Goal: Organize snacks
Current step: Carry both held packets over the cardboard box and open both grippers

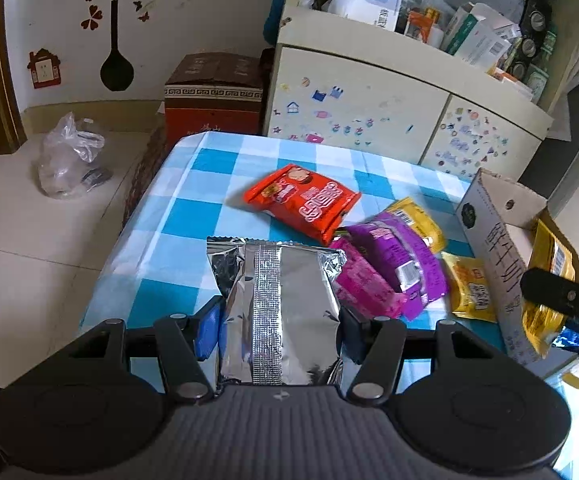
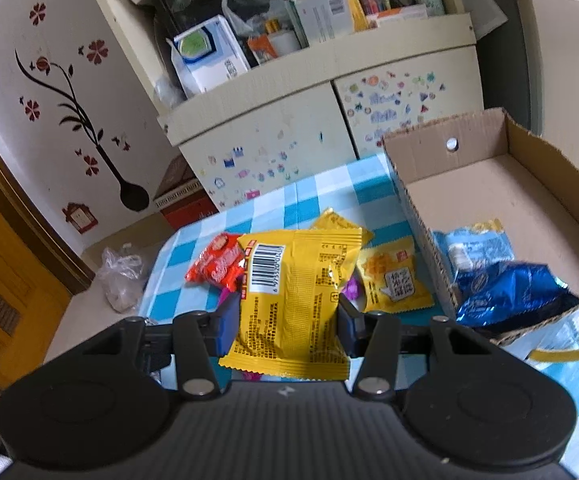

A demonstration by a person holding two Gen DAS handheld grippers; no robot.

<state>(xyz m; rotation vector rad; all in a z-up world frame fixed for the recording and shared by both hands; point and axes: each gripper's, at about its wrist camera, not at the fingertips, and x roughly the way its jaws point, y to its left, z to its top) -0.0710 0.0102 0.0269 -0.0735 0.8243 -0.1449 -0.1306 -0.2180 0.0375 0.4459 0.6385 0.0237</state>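
The left gripper [image 1: 279, 320] clamps a silver foil packet [image 1: 277, 312] above the blue checked tablecloth [image 1: 177, 216]. Only the left wrist view shows the purple packets [image 1: 393, 276] clearly. The right gripper [image 2: 287, 316], angled downward, clamps a yellow snack packet [image 2: 293, 304], barcode side up. Only the right wrist view shows the cardboard box [image 2: 529, 200] interior, containing blue packets [image 2: 505, 288].
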